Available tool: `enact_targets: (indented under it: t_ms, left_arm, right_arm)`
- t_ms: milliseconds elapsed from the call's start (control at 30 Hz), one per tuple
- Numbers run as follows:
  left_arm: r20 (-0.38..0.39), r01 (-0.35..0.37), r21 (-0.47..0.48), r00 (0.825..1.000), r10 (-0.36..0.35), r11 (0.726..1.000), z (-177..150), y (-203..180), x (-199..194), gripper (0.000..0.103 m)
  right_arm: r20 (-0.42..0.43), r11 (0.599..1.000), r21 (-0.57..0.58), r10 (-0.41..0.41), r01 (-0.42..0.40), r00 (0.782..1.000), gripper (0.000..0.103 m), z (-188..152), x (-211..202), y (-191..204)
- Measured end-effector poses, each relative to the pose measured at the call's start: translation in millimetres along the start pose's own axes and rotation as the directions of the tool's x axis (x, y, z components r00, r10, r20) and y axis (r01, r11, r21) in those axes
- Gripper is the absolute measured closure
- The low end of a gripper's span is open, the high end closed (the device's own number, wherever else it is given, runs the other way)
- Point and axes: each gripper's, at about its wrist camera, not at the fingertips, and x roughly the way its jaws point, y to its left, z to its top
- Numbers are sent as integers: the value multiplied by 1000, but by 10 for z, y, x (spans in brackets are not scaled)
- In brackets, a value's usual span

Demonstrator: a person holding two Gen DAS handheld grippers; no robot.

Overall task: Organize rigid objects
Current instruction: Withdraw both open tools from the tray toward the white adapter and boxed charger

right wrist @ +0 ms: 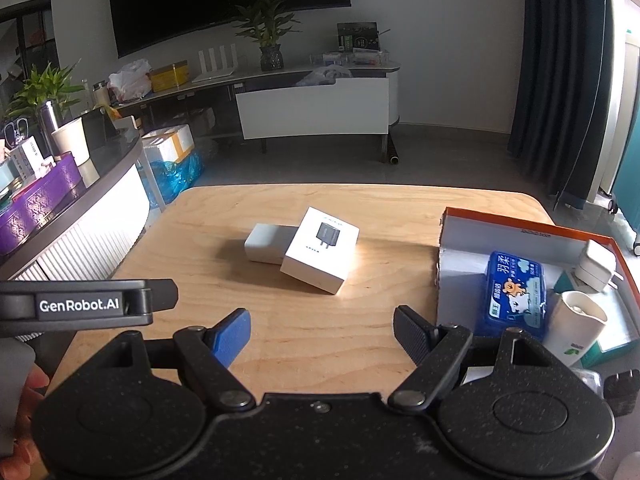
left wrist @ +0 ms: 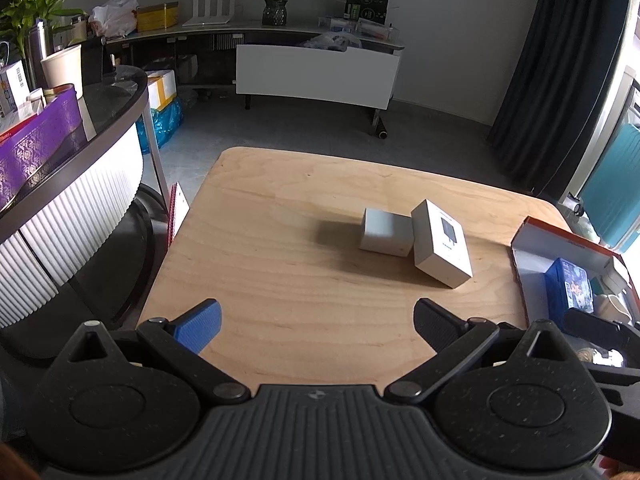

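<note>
We held both tongs, left (left wrist: 316,326) and right (right wrist: 322,330), apart and empty, short of the white cardboard charger box (right wrist: 320,254); next we judged: clamp it, carry it into the orange-rimmed tray (right wrist: 520,228) beside it.

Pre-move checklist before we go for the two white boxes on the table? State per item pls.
1. Right gripper open, nothing between the pads: ok.
2. Left gripper open and unloaded: ok.
3. Charger box in plain view, top unobstructed: ok.
4. Plain white box separate from it: not ok, they touch.
5. Free space in the orange-rimmed tray: ok, far left corner bare.
6. Weight of either box: cannot tell.
</note>
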Motion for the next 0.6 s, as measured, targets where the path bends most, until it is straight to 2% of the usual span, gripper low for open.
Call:
enact_targets:
  t_ms: [600]
  left_arm:
    - [-8,5,-29,1000,-6,1000,149,162,216,0]
  right_arm:
    - [-26,1000,-9,-8,7,1000,11,201,472,10]
